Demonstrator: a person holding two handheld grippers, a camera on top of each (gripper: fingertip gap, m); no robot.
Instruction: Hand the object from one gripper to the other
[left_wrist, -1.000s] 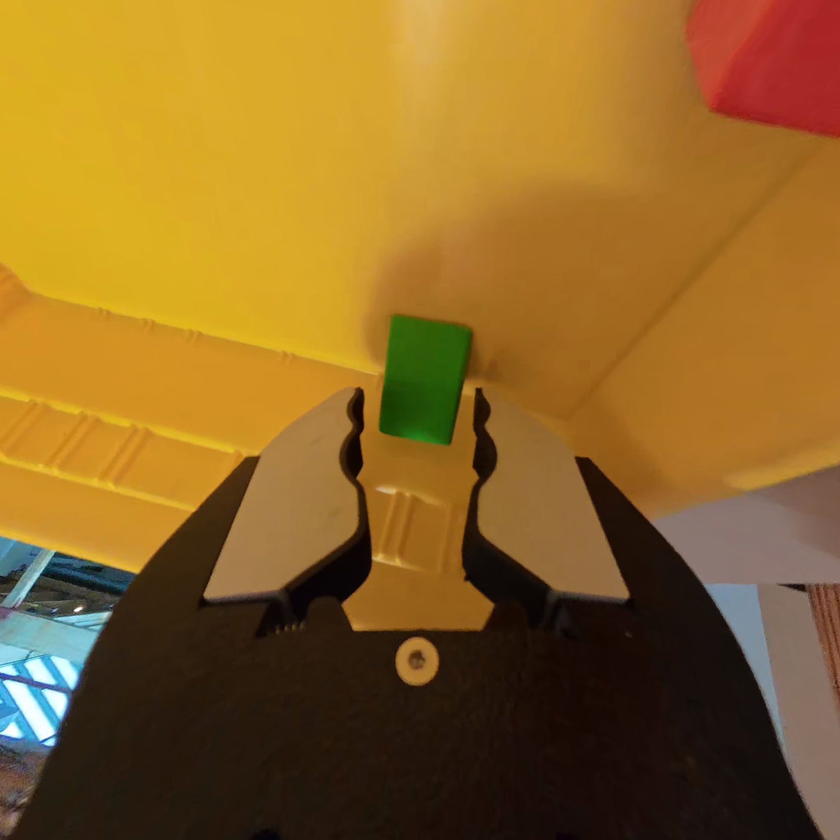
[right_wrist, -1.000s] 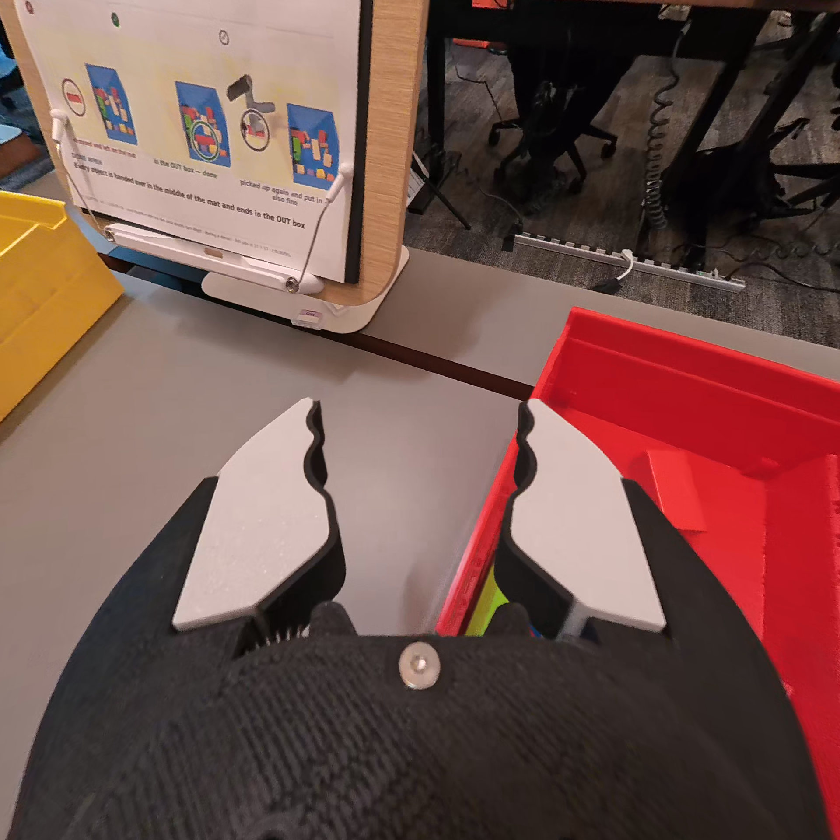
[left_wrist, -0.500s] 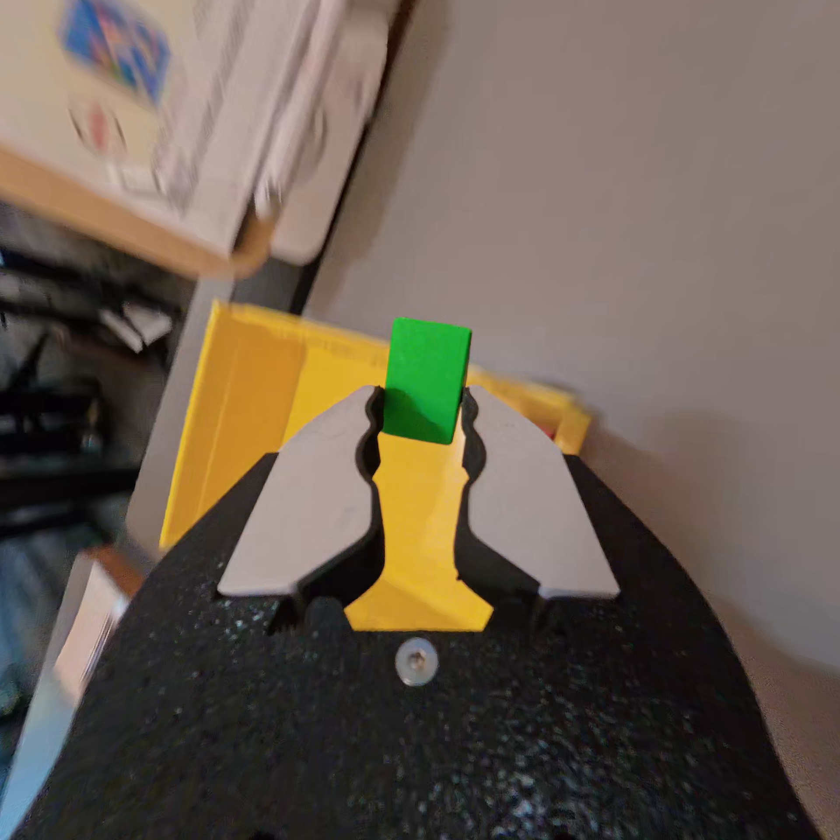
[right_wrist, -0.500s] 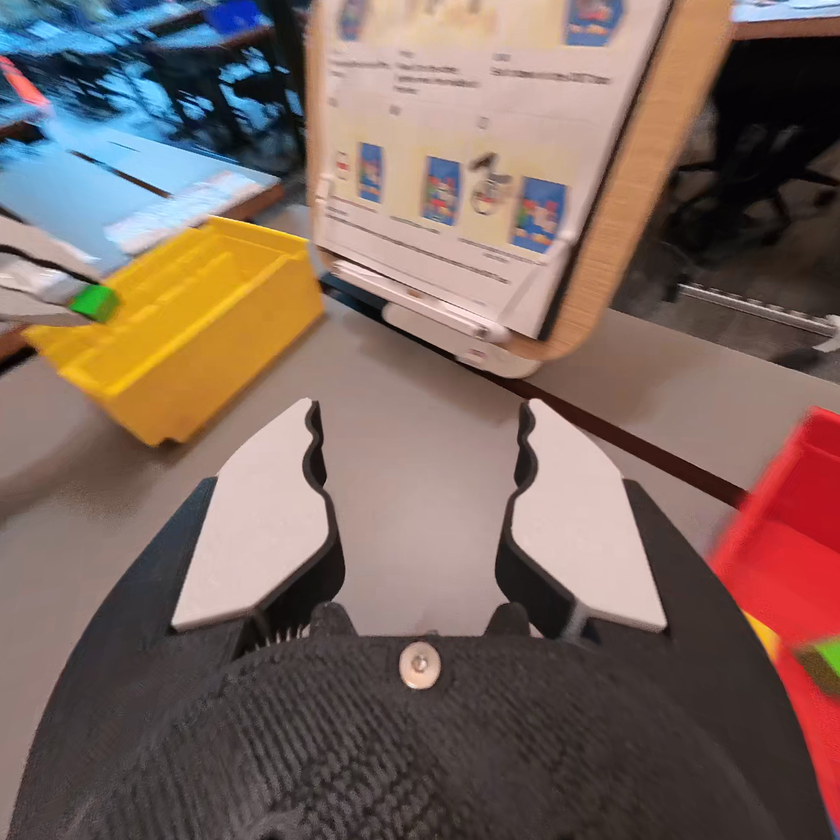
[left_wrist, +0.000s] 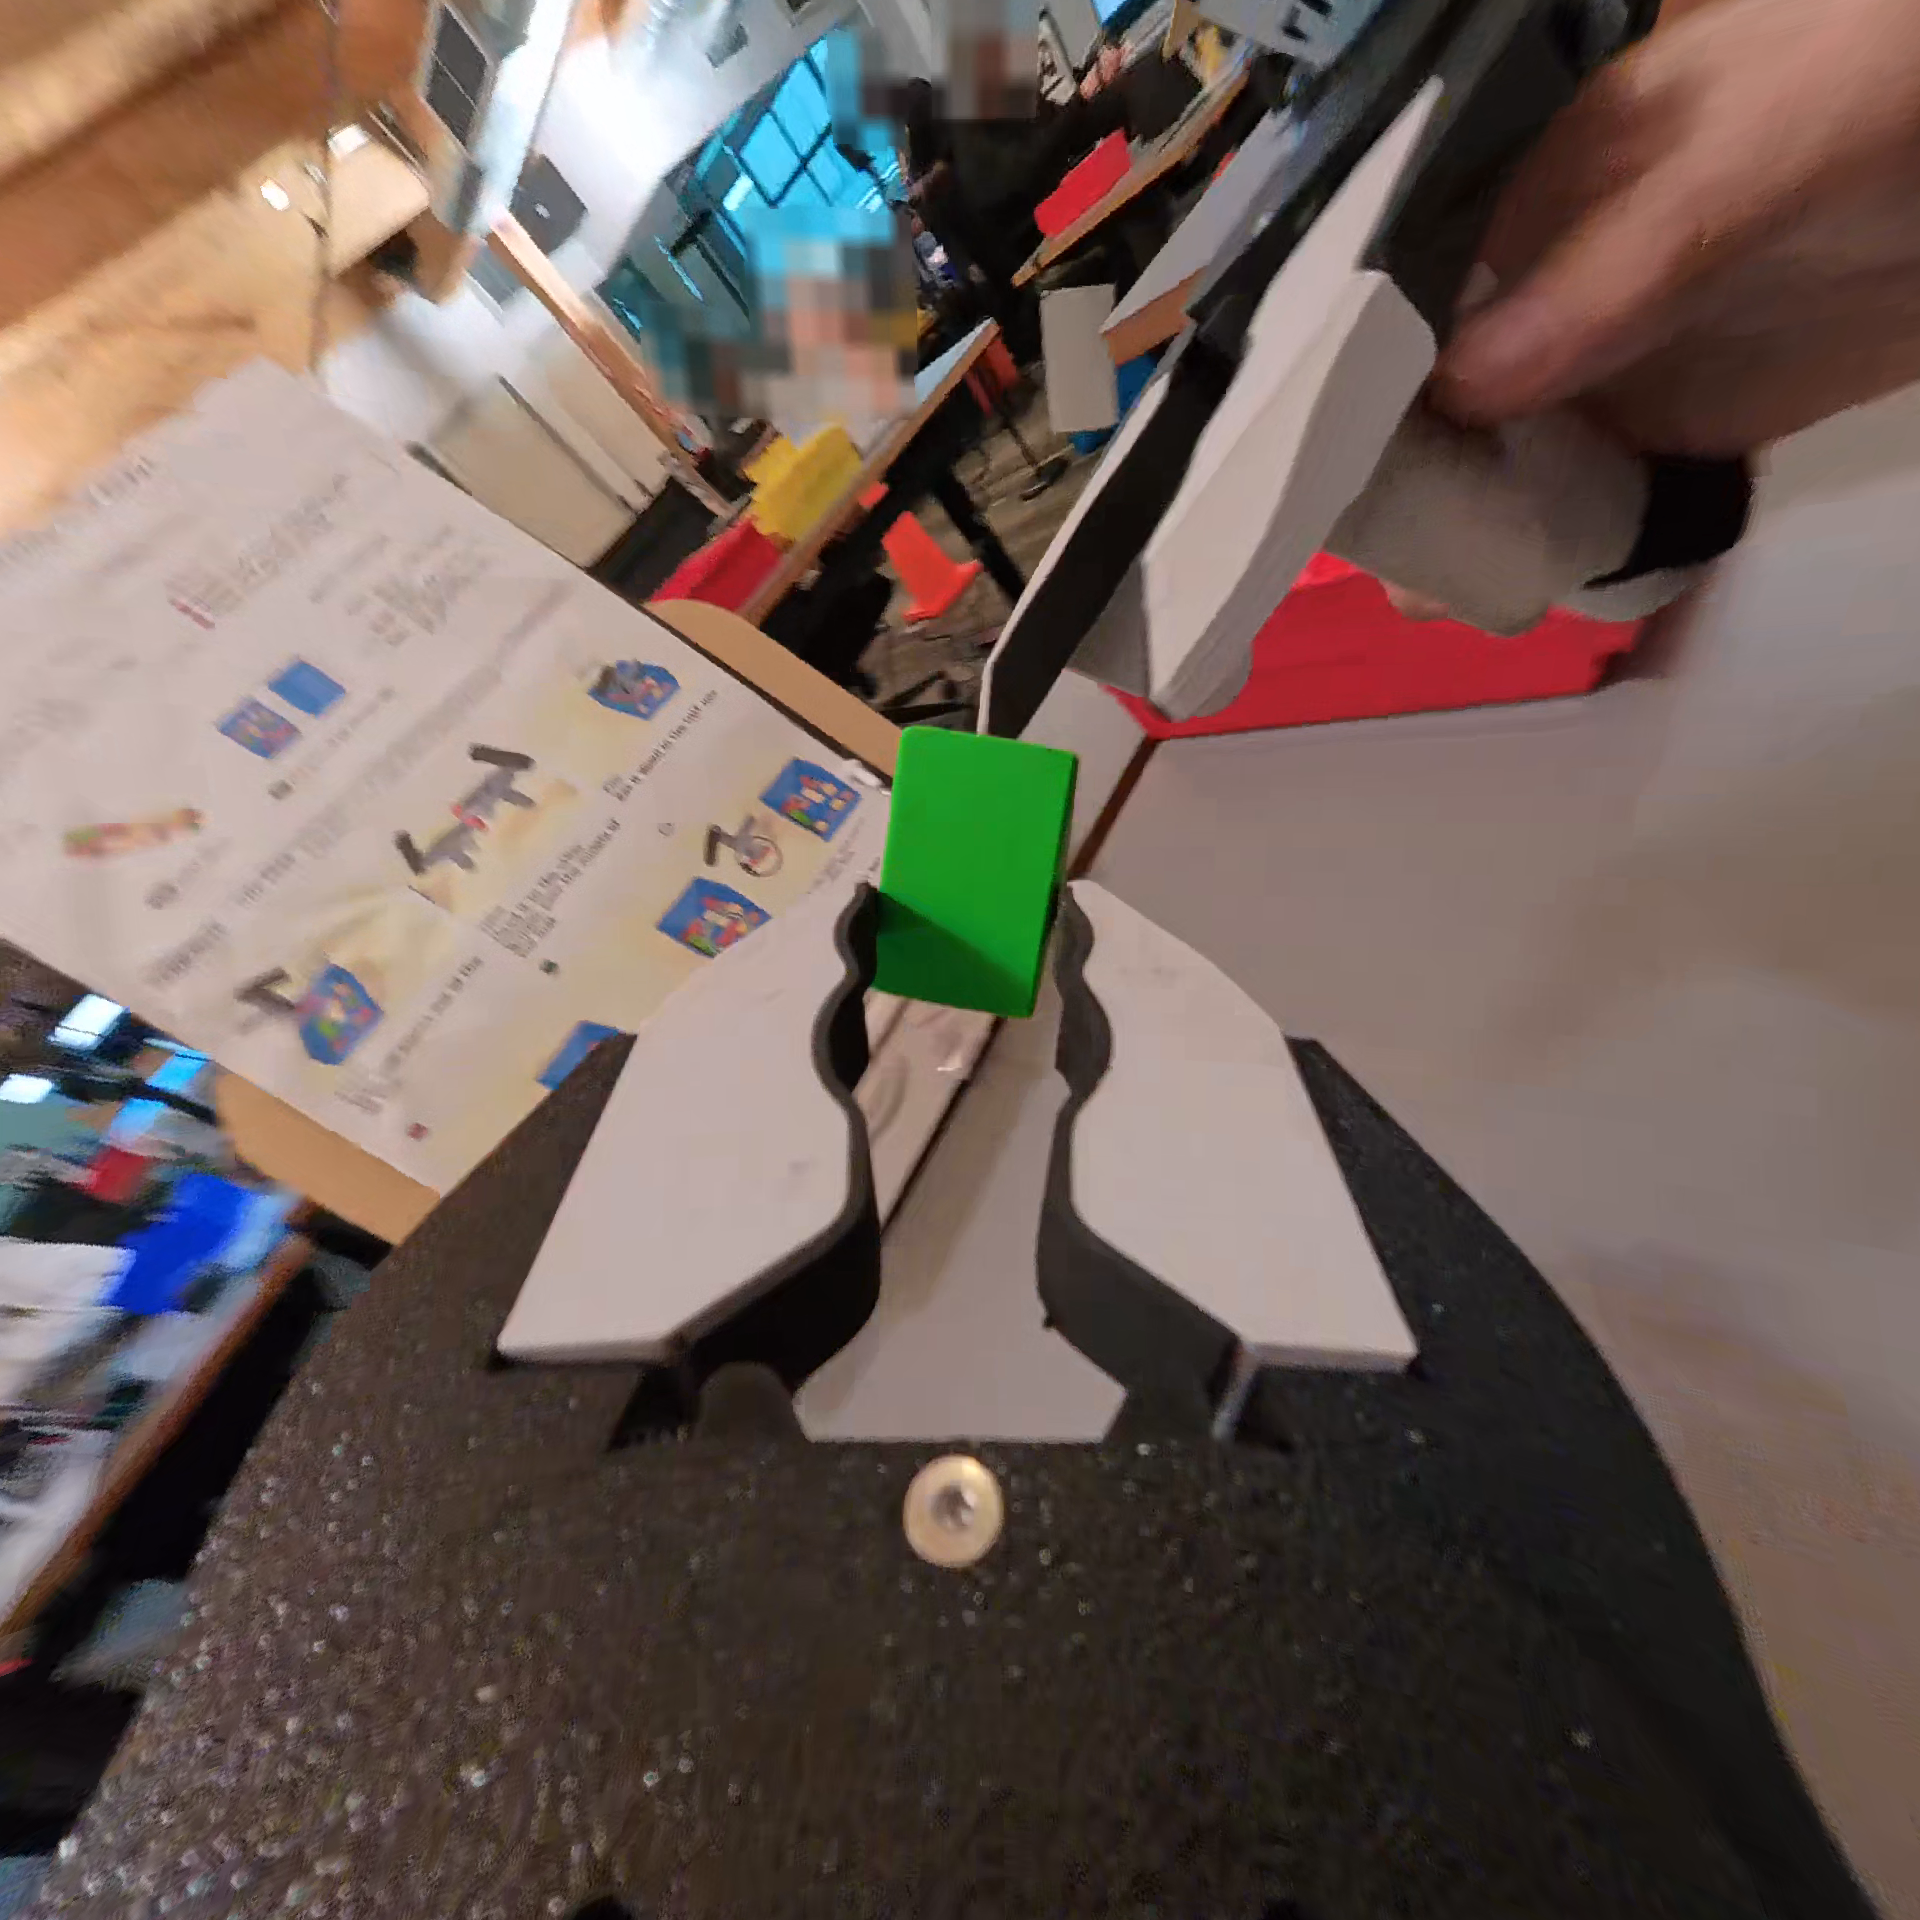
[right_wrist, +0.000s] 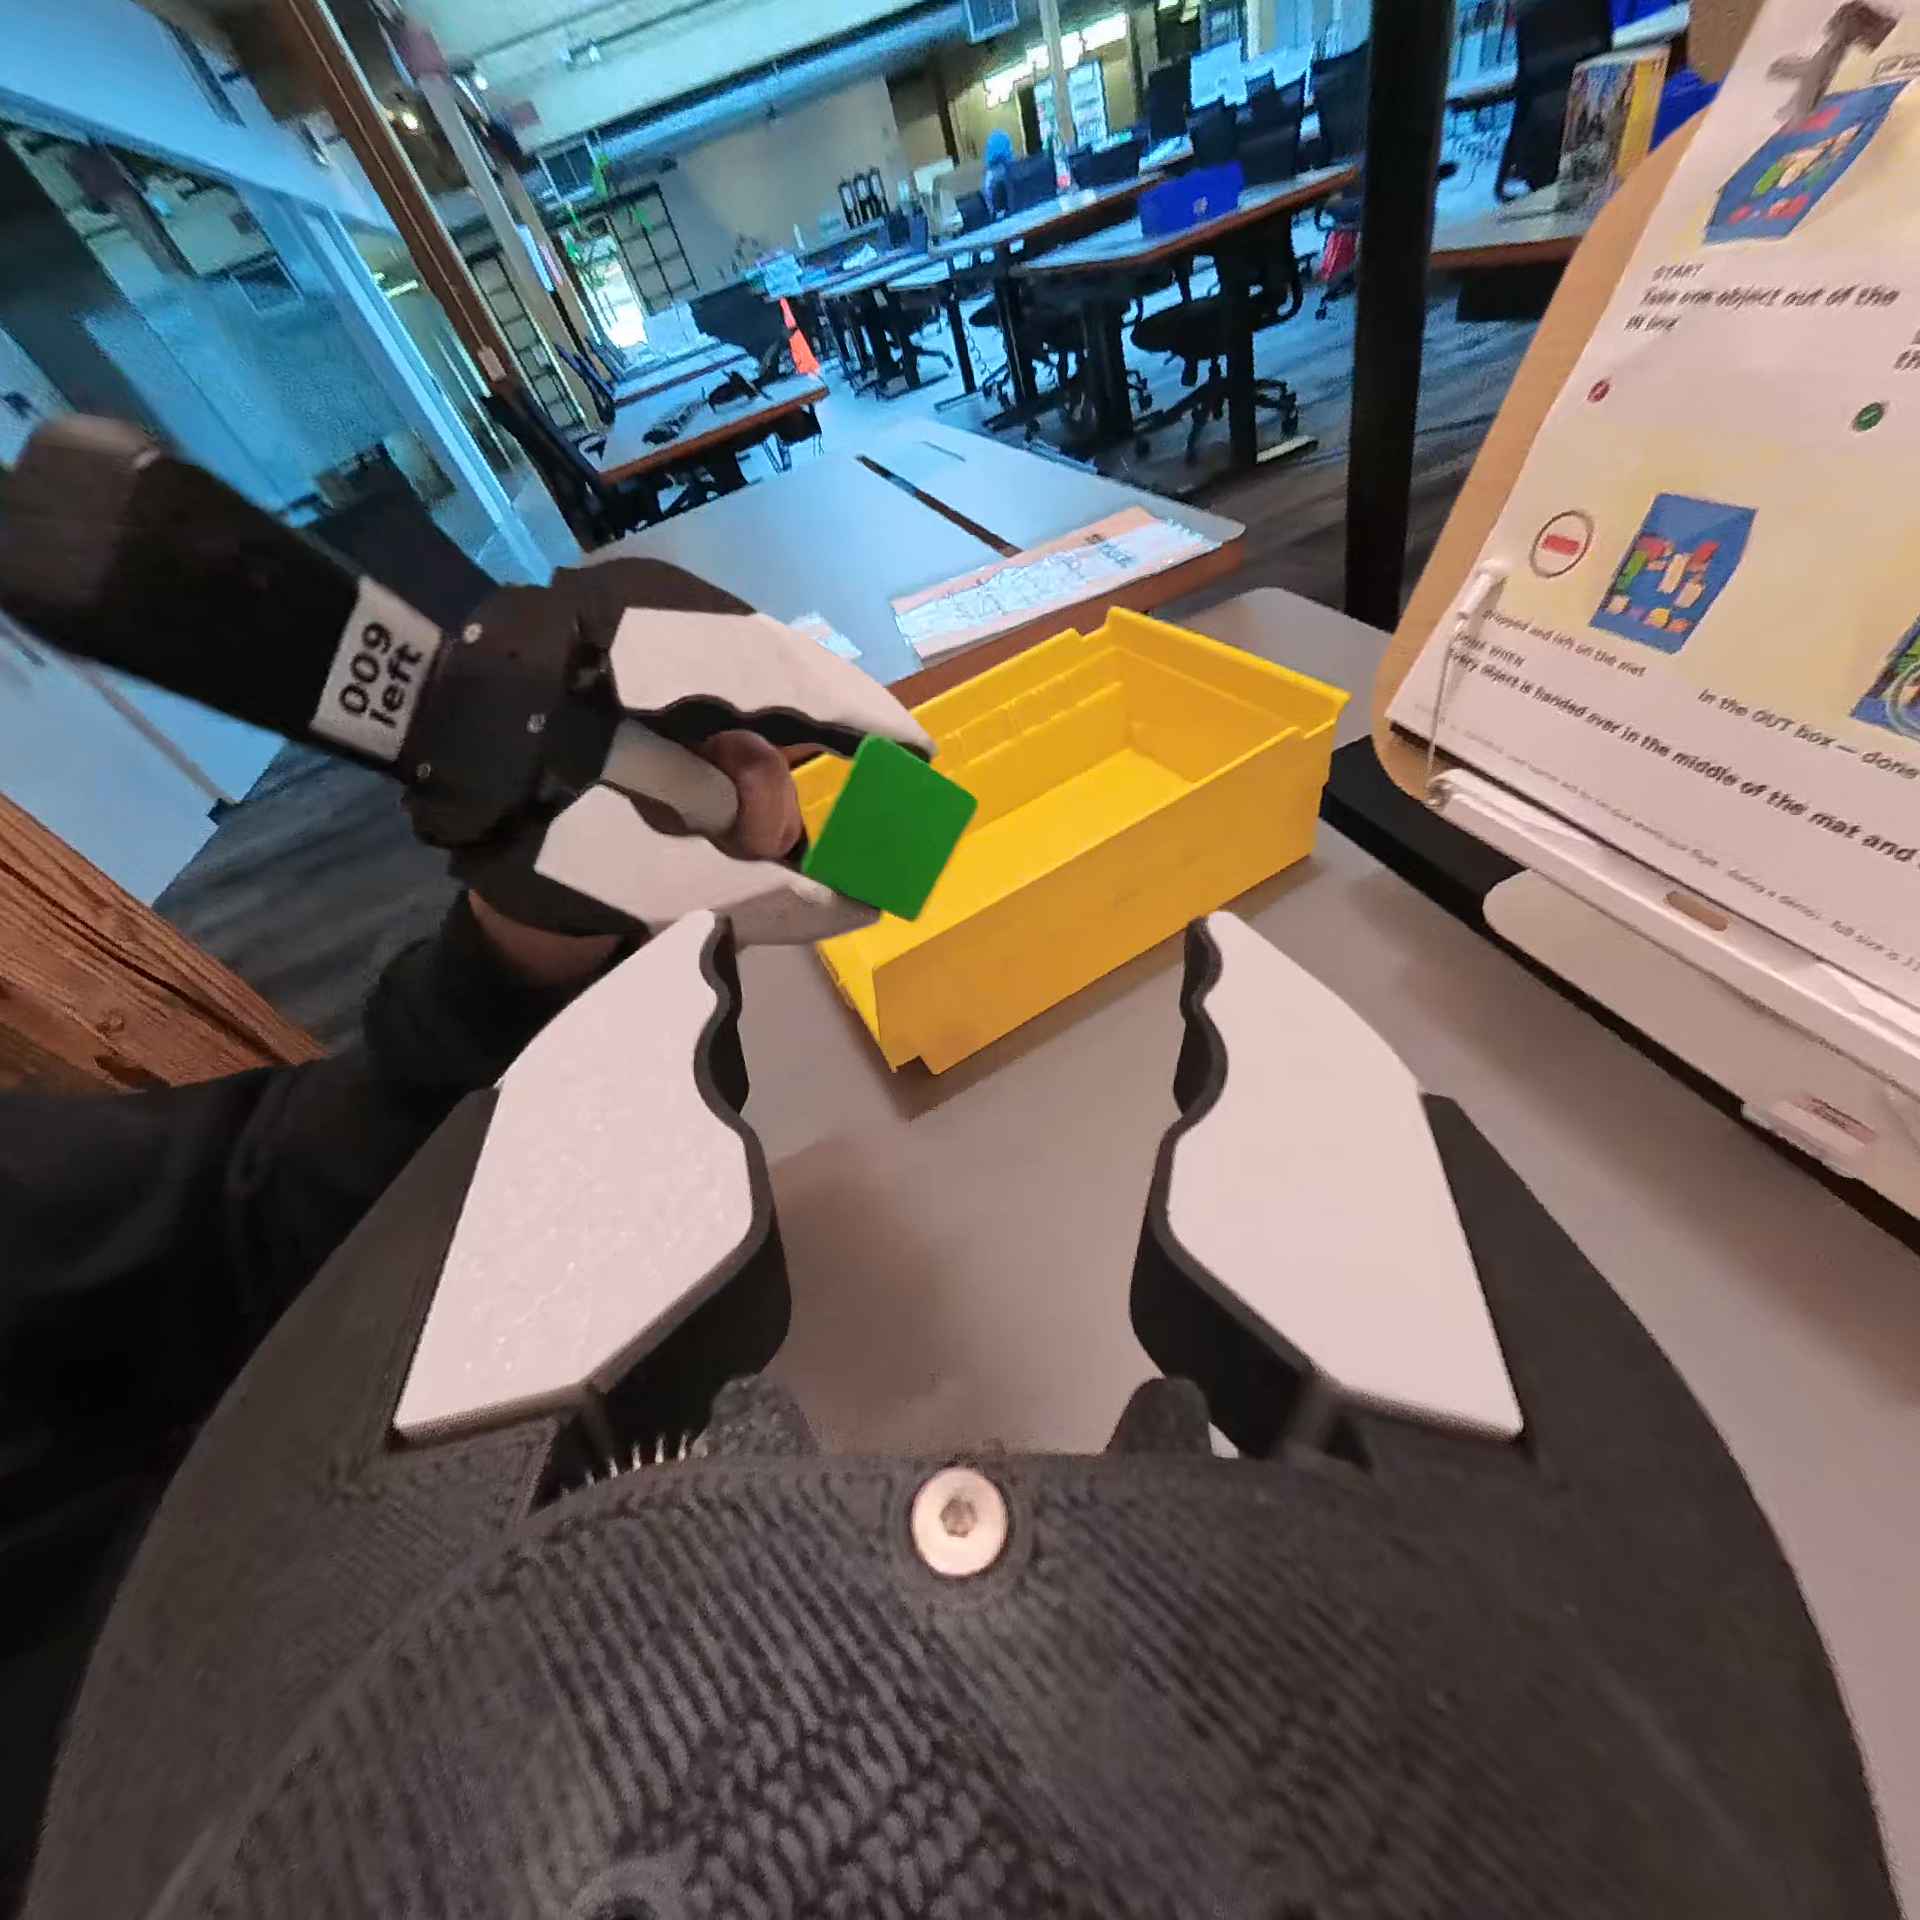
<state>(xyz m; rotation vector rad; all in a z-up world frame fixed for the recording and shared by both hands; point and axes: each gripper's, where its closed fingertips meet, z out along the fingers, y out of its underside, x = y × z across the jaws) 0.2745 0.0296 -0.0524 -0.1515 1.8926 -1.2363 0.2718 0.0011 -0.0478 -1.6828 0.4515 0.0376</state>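
looking smooth and matt: green block, gripped between pale matt fingers. showing glossy plastic: yellow bin. appearing grainy, rough black: gripper body.

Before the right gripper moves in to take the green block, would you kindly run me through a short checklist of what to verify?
1. Flat green rectangular block clamped by the left gripper: ok, fingertips press on both sides.
2. Right gripper ready to receive: ok, jaws wide apart with nothing between them.
3. Free part of the block to grab: ok, most of it sticks out past the left fingertips.
4. Right gripper lined up with the block: not ok, the block sits up and left of its jaws.
5. Yellow plastic bin clear of the path: cannot tell, it lies just behind the block.
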